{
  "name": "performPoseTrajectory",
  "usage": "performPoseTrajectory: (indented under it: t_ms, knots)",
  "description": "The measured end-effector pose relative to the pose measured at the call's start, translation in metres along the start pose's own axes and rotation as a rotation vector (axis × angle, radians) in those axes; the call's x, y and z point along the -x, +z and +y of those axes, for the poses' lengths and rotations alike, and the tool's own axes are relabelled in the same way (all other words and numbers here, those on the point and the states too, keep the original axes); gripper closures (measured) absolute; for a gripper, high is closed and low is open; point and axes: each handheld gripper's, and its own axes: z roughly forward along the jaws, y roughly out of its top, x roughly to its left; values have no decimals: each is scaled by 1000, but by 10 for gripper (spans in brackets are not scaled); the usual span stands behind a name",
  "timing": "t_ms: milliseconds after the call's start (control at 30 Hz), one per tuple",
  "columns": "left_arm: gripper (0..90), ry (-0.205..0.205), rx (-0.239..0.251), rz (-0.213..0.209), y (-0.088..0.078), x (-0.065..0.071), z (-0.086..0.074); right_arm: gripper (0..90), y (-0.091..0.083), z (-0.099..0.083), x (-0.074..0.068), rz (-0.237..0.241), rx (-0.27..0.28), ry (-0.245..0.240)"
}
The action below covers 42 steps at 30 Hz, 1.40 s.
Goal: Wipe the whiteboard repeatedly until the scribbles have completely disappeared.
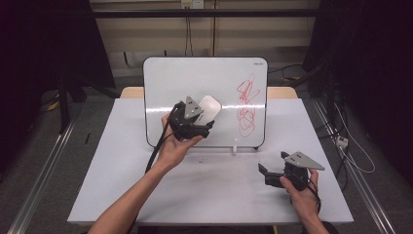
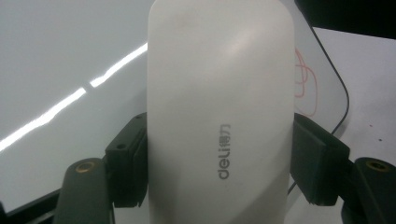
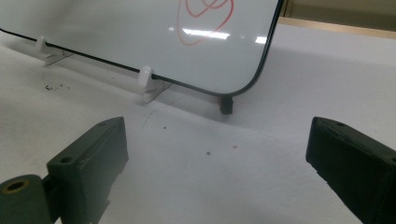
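A: Eraser (image 2: 219, 112) position?

B: White eraser clamped in the left tool (image 1: 204, 122), both pads on its long sides. Long axis runs along the jaws, pointing up and right at the whiteboard (image 1: 175, 83), close to its middle. Red scribble (image 1: 247, 107) lies to its right, apart from it.

A: Room around it?

B: Board face left of the eraser is bare. Worktop (image 1: 209, 190) in front is open.

A: Hands?

B: Left forearm reaches in diagonally, tool raised. Right tool (image 1: 265, 173) sits low by the front right edge, jaws wide, holding nothing.
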Motion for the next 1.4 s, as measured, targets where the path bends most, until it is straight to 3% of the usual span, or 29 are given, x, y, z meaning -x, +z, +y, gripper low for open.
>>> performPoseTrajectory:
  t_ms: [700,1033,1400]
  knots:
    - [305,9,-11,20,35,5,32,57,0,0,0,6,-2,2]
    - [305,42,-3,32,49,9,52,57,0,0,1,8,0,3]
    - [306,56,1,61,60,3,72,56,0,-1,1,13,0,6]
